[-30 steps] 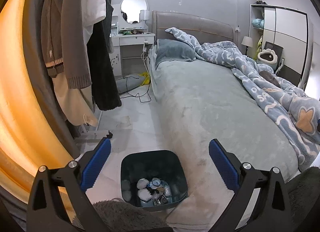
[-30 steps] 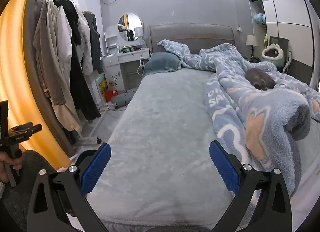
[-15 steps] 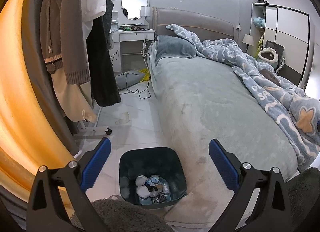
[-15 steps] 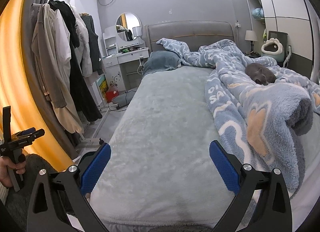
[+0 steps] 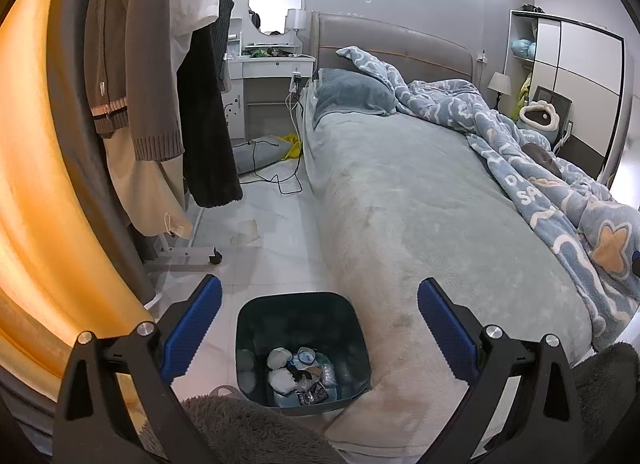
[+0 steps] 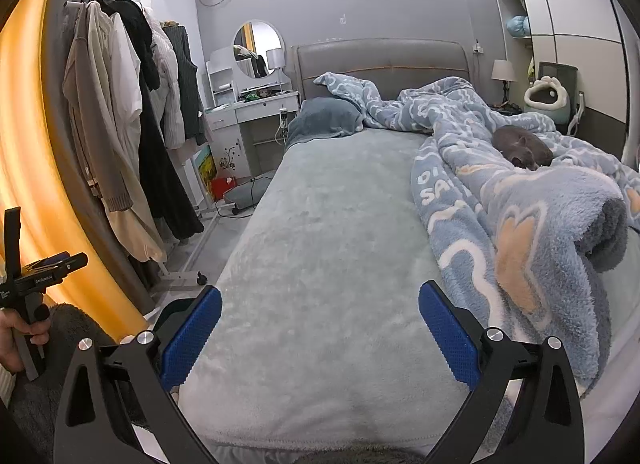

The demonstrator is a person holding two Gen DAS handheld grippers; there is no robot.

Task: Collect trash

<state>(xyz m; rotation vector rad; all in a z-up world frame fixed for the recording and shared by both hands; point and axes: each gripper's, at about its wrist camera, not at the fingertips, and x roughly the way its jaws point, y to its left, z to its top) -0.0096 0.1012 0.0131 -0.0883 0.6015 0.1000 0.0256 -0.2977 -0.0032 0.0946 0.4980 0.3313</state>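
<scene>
A dark green trash bin stands on the floor at the foot corner of the bed, with crumpled white paper and wrappers in its bottom. My left gripper is open and empty, held above the bin. My right gripper is open and empty over the foot of the grey bed. A pale scrap lies on the floor tiles by the clothes rack. The bin's rim just shows behind the right gripper's left finger.
A clothes rack with hanging coats and its wheeled base stands left of the bed. A blue blanket with a grey cat covers the bed's right side. A white dresser, cables, a wardrobe.
Both grippers have drawn back and risen slightly; the bin and bed sit a little further up in view. Both stay open and empty.
</scene>
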